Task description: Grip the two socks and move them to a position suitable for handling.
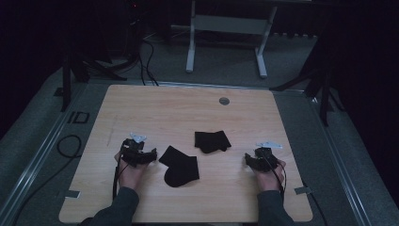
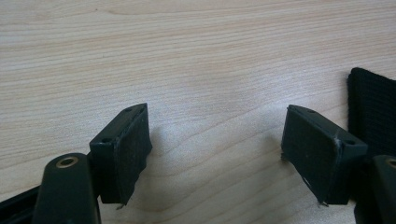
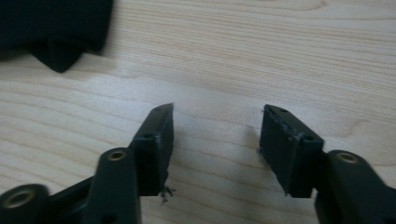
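We see a wooden table [image 1: 141,103] with two black socks. One sock [image 1: 179,165] lies toward the near edge, just beside our left gripper [image 1: 139,154]; the folded sock [image 1: 212,141] sits near the middle. Our right gripper [image 1: 257,159] rests toward the right edge. Both jaws are spread and hold nothing. Likely we are about to start; next, the left jaws must close on the near sock's edge.

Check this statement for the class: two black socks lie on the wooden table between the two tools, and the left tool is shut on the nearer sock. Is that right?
Not quite. The left tool is open, its jaws apart over bare wood, as the left gripper view shows; the nearer sock lies beside it, ungripped. The rest stands: two black socks, the other farther back, lie on the wooden table between the left tool and the right tool.
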Demonstrator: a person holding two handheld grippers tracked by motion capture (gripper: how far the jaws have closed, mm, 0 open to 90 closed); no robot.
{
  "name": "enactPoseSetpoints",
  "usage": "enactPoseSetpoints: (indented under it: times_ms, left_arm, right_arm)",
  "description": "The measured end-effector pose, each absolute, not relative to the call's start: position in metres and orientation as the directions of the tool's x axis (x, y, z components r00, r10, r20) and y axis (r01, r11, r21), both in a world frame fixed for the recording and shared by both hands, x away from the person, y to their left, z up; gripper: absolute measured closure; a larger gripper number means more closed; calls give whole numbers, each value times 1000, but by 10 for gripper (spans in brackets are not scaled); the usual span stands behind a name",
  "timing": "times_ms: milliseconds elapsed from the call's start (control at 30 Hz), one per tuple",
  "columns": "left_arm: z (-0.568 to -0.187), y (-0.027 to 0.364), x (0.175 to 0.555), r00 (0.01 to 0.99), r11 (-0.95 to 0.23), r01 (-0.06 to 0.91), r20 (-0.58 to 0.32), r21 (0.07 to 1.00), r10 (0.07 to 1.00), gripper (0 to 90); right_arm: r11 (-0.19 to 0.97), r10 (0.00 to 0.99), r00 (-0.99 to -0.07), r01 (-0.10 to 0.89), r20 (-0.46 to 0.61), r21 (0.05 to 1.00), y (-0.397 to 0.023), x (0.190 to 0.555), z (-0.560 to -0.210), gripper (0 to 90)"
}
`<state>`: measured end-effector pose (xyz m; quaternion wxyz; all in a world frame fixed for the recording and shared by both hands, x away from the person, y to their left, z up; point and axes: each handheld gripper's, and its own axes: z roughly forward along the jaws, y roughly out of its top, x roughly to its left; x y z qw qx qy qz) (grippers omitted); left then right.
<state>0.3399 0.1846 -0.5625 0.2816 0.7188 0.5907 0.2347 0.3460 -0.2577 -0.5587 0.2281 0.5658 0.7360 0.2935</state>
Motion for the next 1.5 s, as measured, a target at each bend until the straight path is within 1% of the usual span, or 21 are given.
enactPoseSetpoints:
  times_ms: [33,67,167,333,467,500,600,633,667,700,733,767,867,900,1000,1033,1067,1100,1267,1400,1500]
  left_arm:
    - [-562,185,340,192,-144,717,5,682,981,244]
    - [-562,185,340,193,-145,718,5,681,981,244]
    - [-562,185,340,194,-145,718,5,681,981,244]
    - [-562,184,339,195,-147,720,5,679,981,244]
    - [-562,184,339,194,-146,720,6,678,981,247]
    - [-561,184,339,193,-146,723,6,676,981,253]
    - [-561,183,338,194,-147,723,5,675,981,285]
    - [-561,182,338,199,-149,722,4,676,980,300]
    - [-561,182,338,199,-149,722,4,676,980,310]
    - [-560,182,338,205,-155,723,5,674,979,320]
    - [-560,182,338,205,-155,723,5,674,979,323]
    - [-560,181,337,206,-154,723,4,674,979,327]
    - [-560,181,337,206,-154,723,4,673,979,328]
    - [-560,181,337,206,-155,723,4,674,979,330]
    - [-560,181,338,207,-155,722,3,674,978,331]
    - [-560,181,338,207,-156,723,4,673,978,331]
    - [-560,181,338,207,-155,723,3,674,978,331]
    - [-560,181,338,207,-155,723,3,673,978,331]
    - [-560,181,338,208,-155,723,2,673,978,332]
    - [-560,181,338,208,-155,722,2,674,978,333]
    - [-560,181,338,208,-155,722,2,674,978,337]
  right_arm:
    - [187,967,-256,699,-4,690,-258,346,-559,461]
    - [190,966,-258,699,-4,689,-257,345,-558,496]
    - [201,962,-273,699,-5,686,-255,344,-558,514]
    - [225,957,-291,685,-24,693,-250,342,-554,525]
    - [264,946,-322,672,-49,692,-242,340,-550,531]
    - [285,938,-340,665,-60,690,-239,339,-549,533]
    - [299,932,-356,660,-63,689,-234,338,-549,533]
    - [315,925,-375,656,-67,686,-229,337,-548,546]
    - [315,925,-375,656,-67,686,-229,337,-548,546]
    - [335,914,-400,649,-68,683,-223,336,-548,561]
    - [335,914,-400,649,-68,683,-223,336,-548,561]
    - [359,902,-426,636,-77,683,-217,334,-546,574]
    - [380,890,-448,624,-86,683,-209,332,-544,582]
    - [406,874,-477,607,-94,683,-200,328,-541,601]
    - [425,861,-498,595,-101,682,-192,325,-540,618]
    - [451,843,-527,579,-109,679,-184,323,-538,636]
    - [451,843,-527,579,-109,679,-184,323,-538,636]
    - [469,827,-551,568,-111,677,-176,320,-537,655]
    - [493,801,-589,545,-109,679,-161,315,-536,679]
    - [506,776,-622,519,-101,689,-147,309,-535,724]
    - [523,747,-658,491,-98,697,-132,303,-534,737]
